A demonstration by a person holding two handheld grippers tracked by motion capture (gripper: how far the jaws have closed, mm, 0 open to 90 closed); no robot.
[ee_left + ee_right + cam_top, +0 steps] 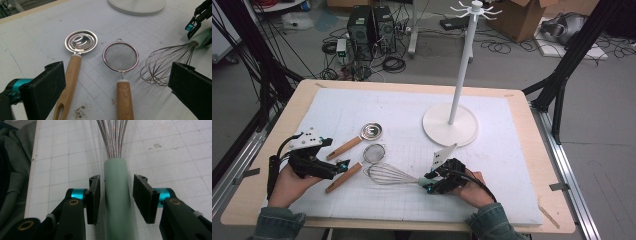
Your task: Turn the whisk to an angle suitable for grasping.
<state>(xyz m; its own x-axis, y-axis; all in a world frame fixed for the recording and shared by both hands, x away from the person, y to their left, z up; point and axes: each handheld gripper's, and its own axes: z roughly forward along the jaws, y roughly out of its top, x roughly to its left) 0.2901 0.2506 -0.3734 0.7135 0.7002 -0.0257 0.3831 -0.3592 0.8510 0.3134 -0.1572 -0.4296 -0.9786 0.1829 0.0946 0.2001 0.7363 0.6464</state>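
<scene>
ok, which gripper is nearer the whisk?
Right. The right gripper straddles the whisk handle, jaws open around it. The left gripper sits apart, by the strainer handle.

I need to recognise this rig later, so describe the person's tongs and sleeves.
Both tongs, left and right, are black with turquoise joints, flat black pads, brass-coloured rivets and trailing black cables. Each carries a grey three-cornered plate with dark dots. The sleeves are grey-green.

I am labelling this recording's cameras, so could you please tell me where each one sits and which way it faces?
High view: above the person's side, facing forward and down on the table; both forearms and grippers show.
Left gripper view: rides the left gripper, facing the strainer; its open jaws show.
Right gripper view: rides the right gripper, looking along the whisk; jaws either side of the handle.
All views share the whisk.
</scene>
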